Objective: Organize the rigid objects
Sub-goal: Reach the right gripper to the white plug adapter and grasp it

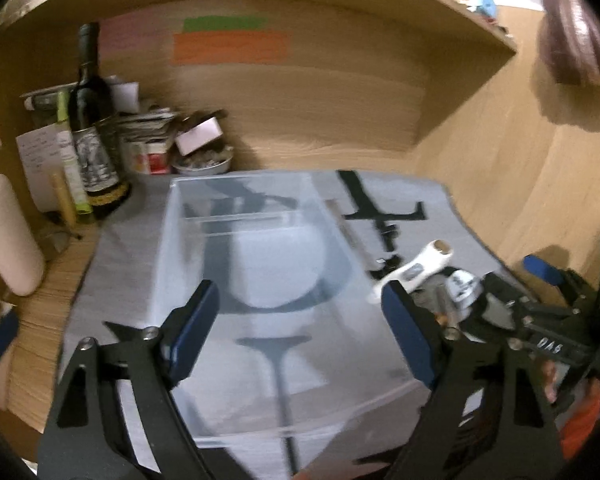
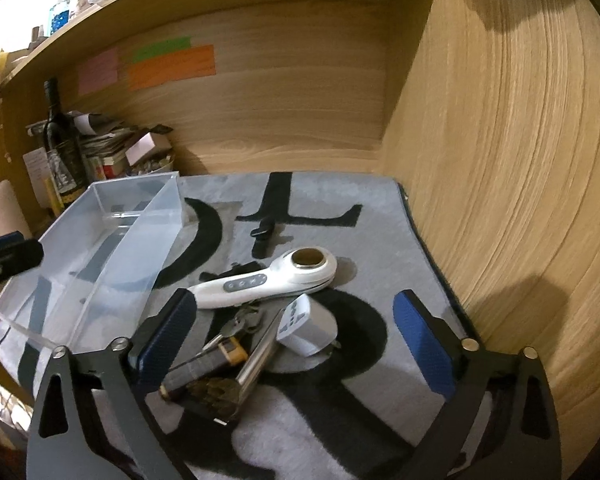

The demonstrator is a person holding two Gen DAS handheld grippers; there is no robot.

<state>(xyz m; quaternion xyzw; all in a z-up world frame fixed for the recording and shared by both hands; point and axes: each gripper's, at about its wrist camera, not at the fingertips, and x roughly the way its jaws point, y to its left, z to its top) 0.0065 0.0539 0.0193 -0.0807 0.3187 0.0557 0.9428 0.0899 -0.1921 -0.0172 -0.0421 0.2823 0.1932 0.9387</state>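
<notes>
While both hand-held grippers (image 1: 300, 336) (image 2: 296, 340) gape empty, bottle label (image 1: 94, 158) unreadable, blurred.

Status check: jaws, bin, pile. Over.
Both grippers, left and right, open, empty. Clear bin empty. White handheld device lies atop the pile.

Little can be read here. In the left wrist view, pale characters that look like "DA6" stand on the black body of the right gripper (image 1: 548, 276). The wine bottle (image 1: 94, 132) carries a label with a dark drawing, its lettering too blurred to read. The white card (image 1: 40, 160) beside it bears handwriting that cannot be made out. In the right wrist view, the white charger block (image 2: 306, 326) has dark print on one face, illegible, and the grey mat (image 2: 340, 216) shows large black letter-like shapes.
</notes>
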